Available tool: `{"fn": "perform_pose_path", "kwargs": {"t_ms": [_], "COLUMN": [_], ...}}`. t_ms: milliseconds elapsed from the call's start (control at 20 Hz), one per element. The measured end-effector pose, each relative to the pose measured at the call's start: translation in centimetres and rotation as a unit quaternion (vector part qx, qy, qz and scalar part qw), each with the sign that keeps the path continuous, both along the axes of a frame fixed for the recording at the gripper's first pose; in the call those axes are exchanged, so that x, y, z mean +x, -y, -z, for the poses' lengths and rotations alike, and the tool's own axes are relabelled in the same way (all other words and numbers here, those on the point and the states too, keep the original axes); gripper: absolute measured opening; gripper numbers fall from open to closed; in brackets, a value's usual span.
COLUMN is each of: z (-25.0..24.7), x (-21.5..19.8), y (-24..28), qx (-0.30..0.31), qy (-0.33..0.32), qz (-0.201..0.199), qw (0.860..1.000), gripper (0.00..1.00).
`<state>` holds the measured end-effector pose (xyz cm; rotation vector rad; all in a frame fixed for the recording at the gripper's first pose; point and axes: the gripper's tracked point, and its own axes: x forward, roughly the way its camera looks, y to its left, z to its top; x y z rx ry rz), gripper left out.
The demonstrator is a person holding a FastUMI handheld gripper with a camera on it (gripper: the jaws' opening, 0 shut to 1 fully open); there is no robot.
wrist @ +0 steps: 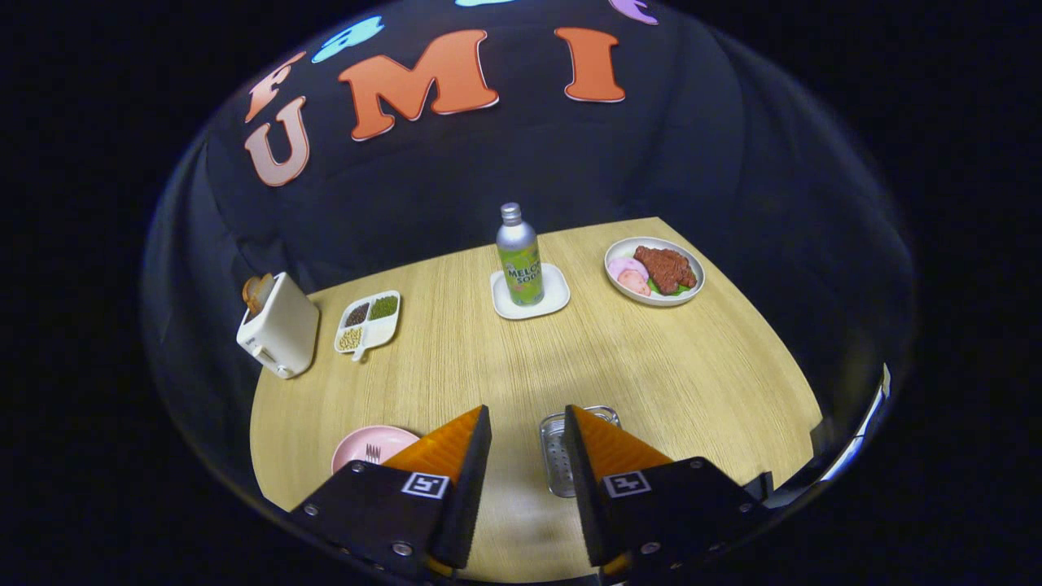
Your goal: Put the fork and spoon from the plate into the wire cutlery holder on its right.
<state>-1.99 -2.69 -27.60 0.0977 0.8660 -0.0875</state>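
Pink, the plate [370, 445] lies at the desk's [521, 366] near edge, fork tines [373, 452] showing on it beside the left finger. The wire cutlery holder [556, 452] stands between the fingers, touching neither. The tool [527, 452] is released, holding nothing.

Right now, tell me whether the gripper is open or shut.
Open. The gripper has its fingers apart with bare table between them, gripping nothing; the pink plate and wire cutlery holder lie just beyond them.
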Motion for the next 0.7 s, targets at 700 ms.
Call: {"fn": "perform_pose_path", "kwargs": {"t_ms": [700], "z": [0.6], "x": [-1.8], "y": [-13.7], "qx": [-0.002], "qy": [0.071], "qz": [-0.035], "qw": [0.997], "gripper": [0.79]}}
